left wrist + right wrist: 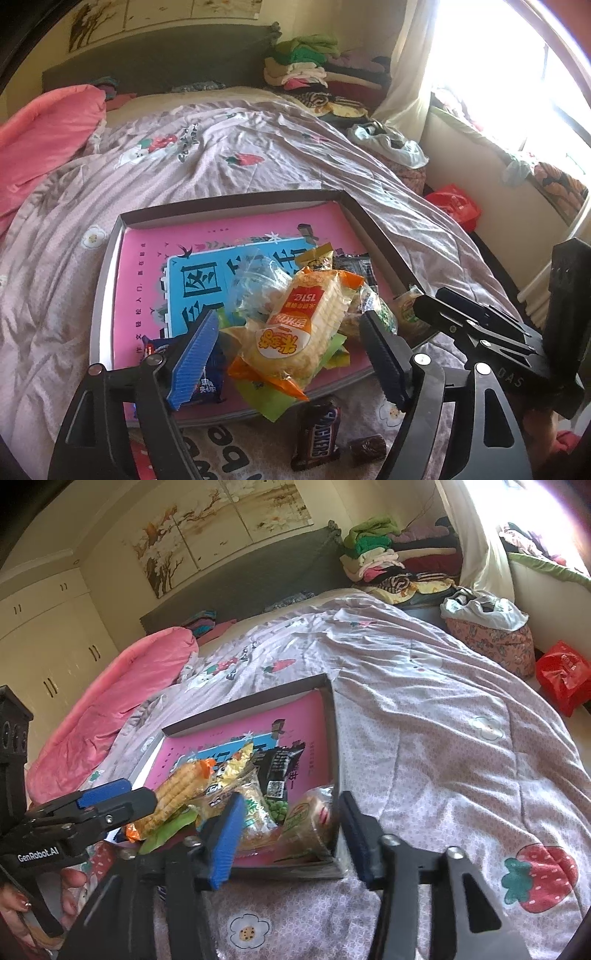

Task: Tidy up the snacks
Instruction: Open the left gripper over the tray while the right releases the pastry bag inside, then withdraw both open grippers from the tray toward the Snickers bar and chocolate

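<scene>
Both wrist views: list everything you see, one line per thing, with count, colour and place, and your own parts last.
box: one, dark rim, pink floor, on the quilt.
rice crackers: one pack, yellow and orange, top of the pile in the box.
pea bag: one, green, in the box near its front wall.
black packet: one, in the box behind the pile.
blue packet: one, box's near left corner.
Snickers: one, brown, on the quilt outside the box.
brown candy: one, right of the Snickers.
quilt: one, lilac with strawberries, over the bed.
pink duvet: one, far left.
red bag: one, beside the bed.
left tongs: open, over the pile.
right tongs: open, at the box's front wall.
</scene>
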The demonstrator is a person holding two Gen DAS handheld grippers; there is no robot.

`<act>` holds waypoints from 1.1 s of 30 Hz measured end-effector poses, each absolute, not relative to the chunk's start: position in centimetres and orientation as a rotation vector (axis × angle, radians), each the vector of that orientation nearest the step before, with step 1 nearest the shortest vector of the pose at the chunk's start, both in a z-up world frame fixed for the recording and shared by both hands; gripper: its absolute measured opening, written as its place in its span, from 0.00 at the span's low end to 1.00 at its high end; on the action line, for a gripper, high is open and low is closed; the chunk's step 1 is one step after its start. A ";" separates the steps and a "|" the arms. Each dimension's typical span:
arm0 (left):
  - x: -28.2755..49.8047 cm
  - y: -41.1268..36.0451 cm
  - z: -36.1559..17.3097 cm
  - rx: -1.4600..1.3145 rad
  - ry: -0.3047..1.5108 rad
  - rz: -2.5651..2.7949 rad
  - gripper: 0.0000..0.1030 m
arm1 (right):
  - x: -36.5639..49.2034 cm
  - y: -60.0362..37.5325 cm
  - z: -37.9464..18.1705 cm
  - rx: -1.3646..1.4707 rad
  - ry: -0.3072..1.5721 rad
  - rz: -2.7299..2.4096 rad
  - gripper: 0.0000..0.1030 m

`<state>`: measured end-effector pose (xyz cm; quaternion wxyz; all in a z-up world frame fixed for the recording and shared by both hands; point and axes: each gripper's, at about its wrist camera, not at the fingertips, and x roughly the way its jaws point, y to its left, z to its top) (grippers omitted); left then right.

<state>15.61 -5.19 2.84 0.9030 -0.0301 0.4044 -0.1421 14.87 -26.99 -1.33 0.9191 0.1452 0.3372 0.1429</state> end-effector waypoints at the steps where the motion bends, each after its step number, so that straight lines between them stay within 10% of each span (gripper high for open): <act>1: 15.5 -5.1 2.9 -0.068 0.835 -0.291 0.78 | 14.8 -27.2 -1.3 0.305 0.689 0.291 0.57; 33: 12.0 -2.4 3.8 -0.115 0.834 -0.274 0.81 | 12.5 -26.9 0.8 0.281 0.652 0.309 0.68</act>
